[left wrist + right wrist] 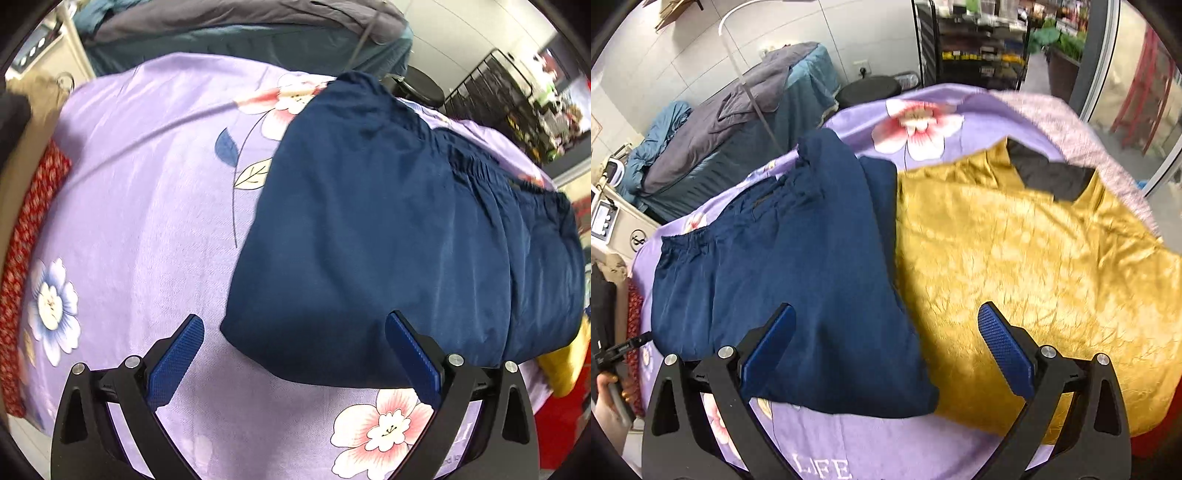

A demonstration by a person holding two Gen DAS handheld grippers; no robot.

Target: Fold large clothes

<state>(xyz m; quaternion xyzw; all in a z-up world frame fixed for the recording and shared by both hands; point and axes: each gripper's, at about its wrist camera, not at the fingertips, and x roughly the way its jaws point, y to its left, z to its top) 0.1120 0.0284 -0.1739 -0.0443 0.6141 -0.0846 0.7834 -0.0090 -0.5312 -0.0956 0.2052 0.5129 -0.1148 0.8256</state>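
A navy blue garment (369,240) with an elastic waistband lies folded on the lilac flowered sheet (147,184). It also shows in the right wrist view (798,266). A mustard yellow garment (1034,277) lies spread to its right, touching it, with a dark piece (1052,177) at its far end. My left gripper (295,354) is open and empty, hovering over the navy garment's near edge. My right gripper (886,350) is open and empty above the seam between the navy and yellow garments.
A red patterned cloth (26,258) lies along the sheet's left edge. A teal and grey covered bed (738,140) stands behind. A black stool (868,90) and dark shelving (979,44) stand beyond the far edge. A pink blanket (1071,133) lies at the far right.
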